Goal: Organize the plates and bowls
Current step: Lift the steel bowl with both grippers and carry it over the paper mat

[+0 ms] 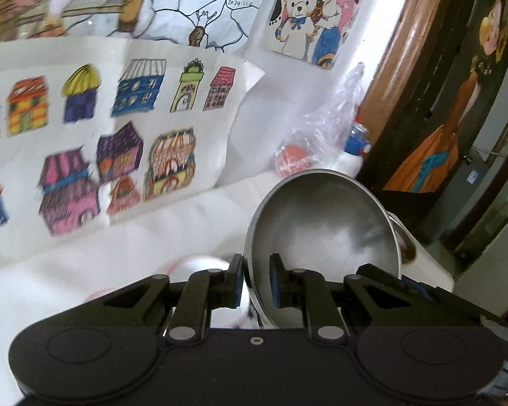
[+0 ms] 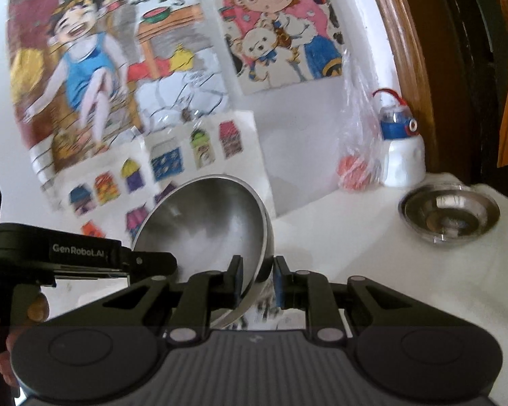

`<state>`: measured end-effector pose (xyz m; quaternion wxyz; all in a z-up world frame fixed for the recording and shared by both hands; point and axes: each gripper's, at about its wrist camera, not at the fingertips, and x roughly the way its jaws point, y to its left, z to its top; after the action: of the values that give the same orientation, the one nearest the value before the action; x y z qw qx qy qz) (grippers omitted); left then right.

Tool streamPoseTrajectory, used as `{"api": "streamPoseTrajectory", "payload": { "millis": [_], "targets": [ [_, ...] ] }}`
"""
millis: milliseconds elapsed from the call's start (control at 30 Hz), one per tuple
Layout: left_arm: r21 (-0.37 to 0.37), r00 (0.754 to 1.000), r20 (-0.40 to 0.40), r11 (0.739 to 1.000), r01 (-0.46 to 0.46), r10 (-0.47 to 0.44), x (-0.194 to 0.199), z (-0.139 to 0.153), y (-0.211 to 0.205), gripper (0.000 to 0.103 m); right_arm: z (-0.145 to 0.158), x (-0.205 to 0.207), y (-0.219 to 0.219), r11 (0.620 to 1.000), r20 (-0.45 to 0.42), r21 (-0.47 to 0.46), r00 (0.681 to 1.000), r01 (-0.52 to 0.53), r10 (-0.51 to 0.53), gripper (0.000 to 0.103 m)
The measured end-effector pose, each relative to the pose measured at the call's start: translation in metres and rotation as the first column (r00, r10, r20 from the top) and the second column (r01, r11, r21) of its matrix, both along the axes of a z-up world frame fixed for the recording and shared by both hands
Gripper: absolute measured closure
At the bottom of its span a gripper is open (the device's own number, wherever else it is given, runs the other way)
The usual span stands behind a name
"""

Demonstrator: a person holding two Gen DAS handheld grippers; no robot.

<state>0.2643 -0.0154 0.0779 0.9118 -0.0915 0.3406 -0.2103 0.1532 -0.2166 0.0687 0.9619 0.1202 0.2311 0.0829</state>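
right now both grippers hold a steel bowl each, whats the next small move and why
Probably carry the right gripper's round steel bowl toward the shiny steel bowls nested on the white table and lower it in. It is pinched by its rim, tilted, clear of the table; the left gripper holds another steel bowl.

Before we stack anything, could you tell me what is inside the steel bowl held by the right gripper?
The steel bowl looks empty; the lowest part is covered by the right gripper.

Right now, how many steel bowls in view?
2: large round steel bowl, tilted, rim in the right hand-held gripper; smaller shiny steel bowl on the white table at right. More may be hidden.
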Motion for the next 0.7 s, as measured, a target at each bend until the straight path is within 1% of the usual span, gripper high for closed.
{"api": "streamPoseTrajectory", "payload": {
  "millis": [67, 200, 300, 400, 567, 700],
  "targets": [
    [-0.011, 1.0, -0.01, 1.0, -0.003, 0.003, -0.019, -0.004, 0.005, 0.086, -0.004, -0.016, 0.002, 1.0, -0.015, -0.003, 1.0, -0.016, 0.016, 0.082],
    [-0.014, 0.998, -0.06, 1.0, -0.008, 0.007, -0.047, -0.018, 0.012, 0.086, -0.011, -0.046, 0.005, 0.998, -0.053, 0.01, 0.997, -0.054, 0.055, 0.082],
    [0.003, 0.995, -0.098, 1.0, -0.008, 0.008, -0.071, -0.028, 0.016, 0.086, -0.016, -0.065, 0.007, 0.995, -0.092, 0.033, 0.991, -0.09, 0.093, 0.081],
    [0.01, 0.992, -0.125, 1.0, -0.015, 0.016, -0.094, -0.036, 0.023, 0.086, -0.021, -0.078, 0.009, 0.99, -0.148, 0.057, 0.98, -0.127, 0.134, 0.081],
    [0.076, 0.979, -0.203, 0.997, -0.006, 0.021, -0.129, -0.049, 0.028, 0.084, -0.029, -0.092, 0.012, 0.981, -0.236, 0.077, 0.953, -0.179, 0.192, 0.081],
    [0.079, 0.965, -0.26, 0.997, 0.005, 0.016, -0.143, -0.06, 0.035, 0.083, -0.034, -0.098, 0.014, 0.971, -0.295, 0.102, 0.925, -0.217, 0.238, 0.079]
  ]
}}
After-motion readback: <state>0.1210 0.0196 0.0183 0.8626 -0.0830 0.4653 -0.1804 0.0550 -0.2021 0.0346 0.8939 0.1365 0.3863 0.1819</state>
